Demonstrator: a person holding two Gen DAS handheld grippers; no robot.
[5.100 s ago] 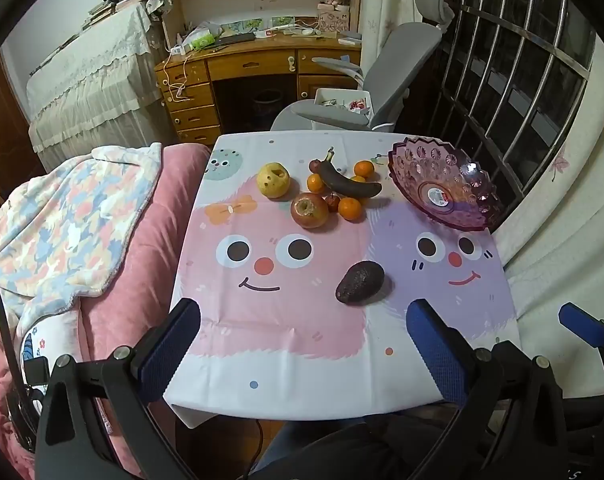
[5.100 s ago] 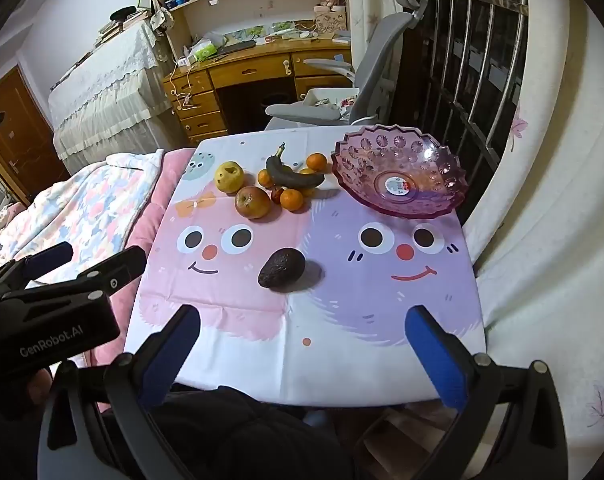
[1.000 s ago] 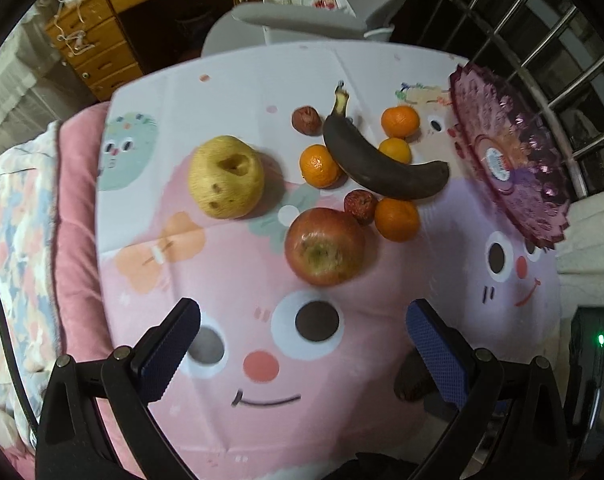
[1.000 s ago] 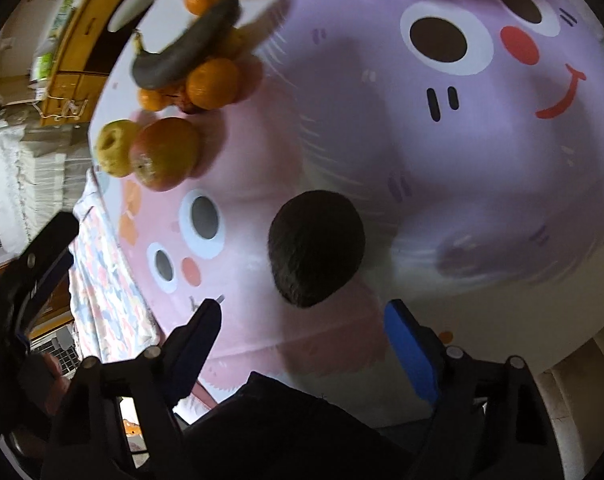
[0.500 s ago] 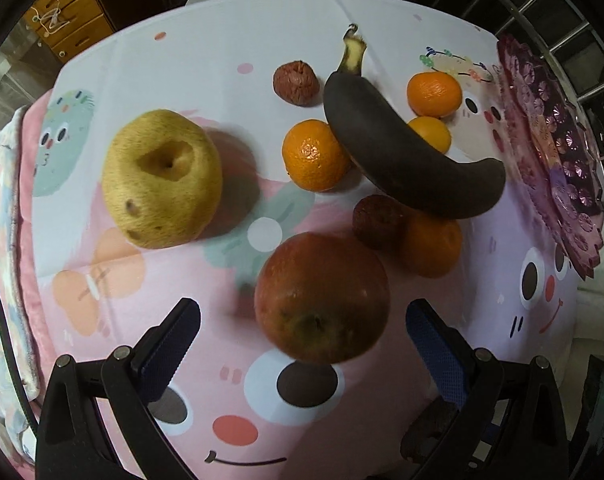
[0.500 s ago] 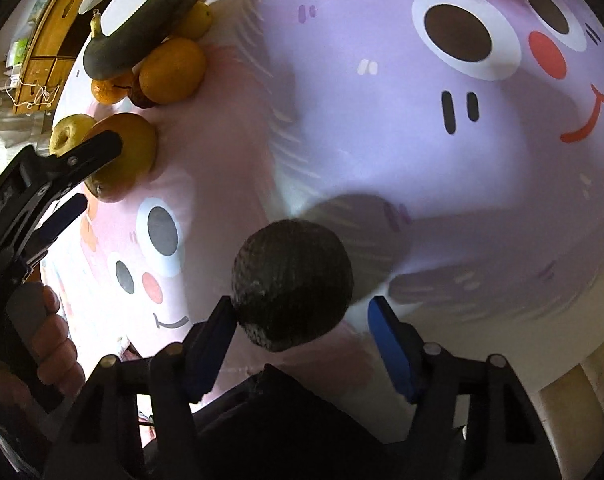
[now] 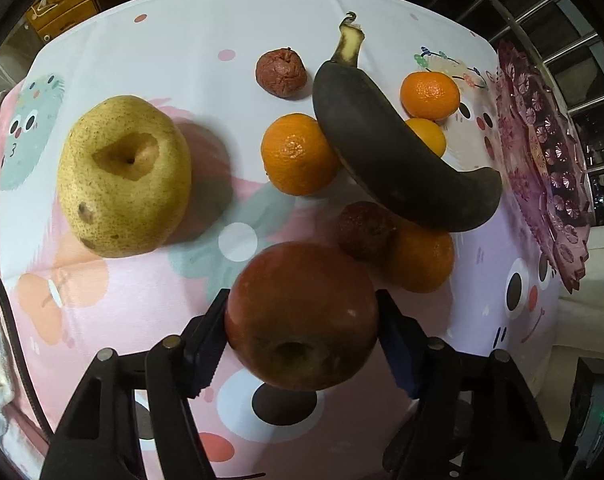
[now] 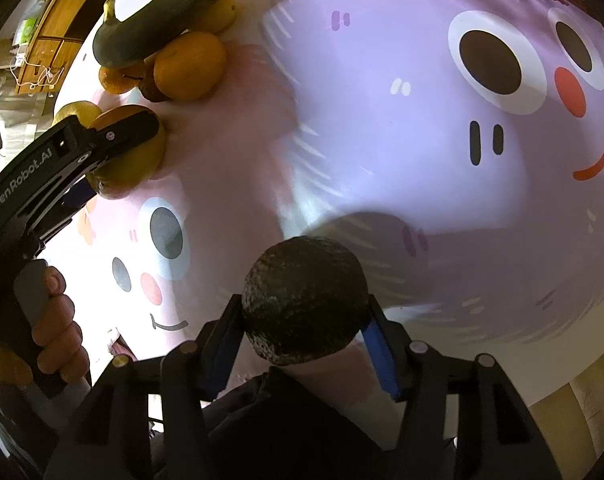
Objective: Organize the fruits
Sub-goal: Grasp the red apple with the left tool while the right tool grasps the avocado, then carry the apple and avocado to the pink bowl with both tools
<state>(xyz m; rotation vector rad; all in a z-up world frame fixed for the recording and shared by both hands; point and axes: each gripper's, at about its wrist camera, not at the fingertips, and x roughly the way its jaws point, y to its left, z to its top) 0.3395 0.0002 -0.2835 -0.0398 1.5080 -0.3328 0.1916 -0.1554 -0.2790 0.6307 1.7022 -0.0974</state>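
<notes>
On the cartoon-face tablecloth [image 7: 150,280], fruit gathered in a loose cluster. Left gripper [image 7: 302,320] pointing steeply down, jaws closing around the red apple [image 7: 302,316]; both blue pads [image 7: 397,344] right against its sides, apple sitting on the cloth nearest the camera. Behind the apple, a wrinkled dark-red fruit [image 7: 363,230] touching an orange mandarin [image 7: 421,260]. Blackened banana [image 7: 397,152] lying across the cluster, resting against a second mandarin [image 7: 298,154] on its left and over a third [image 7: 429,134] on its right; a fourth mandarin [image 7: 429,94] just beyond. Another shrivelled red fruit [image 7: 281,72] alone near the banana's stem. Yellow pear [image 7: 124,182] well to the left, apart from the rest. Purple glass bowl [image 7: 541,168] at the cloth's right edge, tilted in the fisheye, nothing visible inside.

Nearer the table's front edge, right gripper [image 8: 302,336] likewise aimed down, jaws closing on the dark avocado [image 8: 303,300]; pads [image 8: 377,344] flanking it closely, contact on the left side, right side hard to judge. Seen from the right wrist camera, a person's hand [image 8: 58,320] wrapped round the left gripper's handle, its finger against the apple.
</notes>
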